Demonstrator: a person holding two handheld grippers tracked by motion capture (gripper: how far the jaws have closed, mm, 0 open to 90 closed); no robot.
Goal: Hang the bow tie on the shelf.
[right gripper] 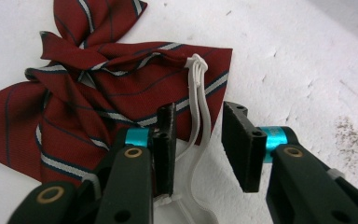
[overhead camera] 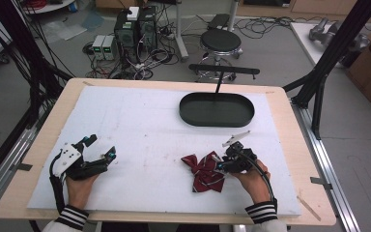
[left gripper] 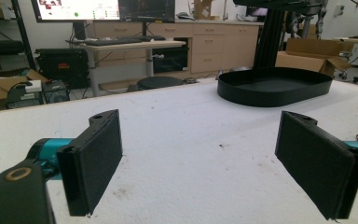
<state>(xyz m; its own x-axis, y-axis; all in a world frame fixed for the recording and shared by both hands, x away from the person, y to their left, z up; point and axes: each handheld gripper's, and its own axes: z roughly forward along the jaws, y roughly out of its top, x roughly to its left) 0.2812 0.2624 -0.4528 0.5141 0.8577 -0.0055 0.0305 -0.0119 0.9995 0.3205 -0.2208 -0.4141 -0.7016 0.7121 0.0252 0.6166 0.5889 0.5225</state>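
**Right gripper at the striped bow tie**

On the white table pad (overhead camera: 140,130), the red striped bow tie (overhead camera: 204,171) lies near the front edge. The right gripper (right gripper: 196,140) has its jaws partly open astride the tie's white elastic band (right gripper: 199,100). The left gripper (overhead camera: 99,147), well apart, rests with jaws wide and empty. A black tray (overhead camera: 217,109) sits farther back.

A black oval tray (overhead camera: 217,109) sits empty at the far side of the white foam mat (overhead camera: 140,130). A black round stool (overhead camera: 221,40) stands beyond the table.

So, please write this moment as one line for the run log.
right gripper: open, jaws around white elastic loop of bow tie | left gripper: open, idle | tray: empty
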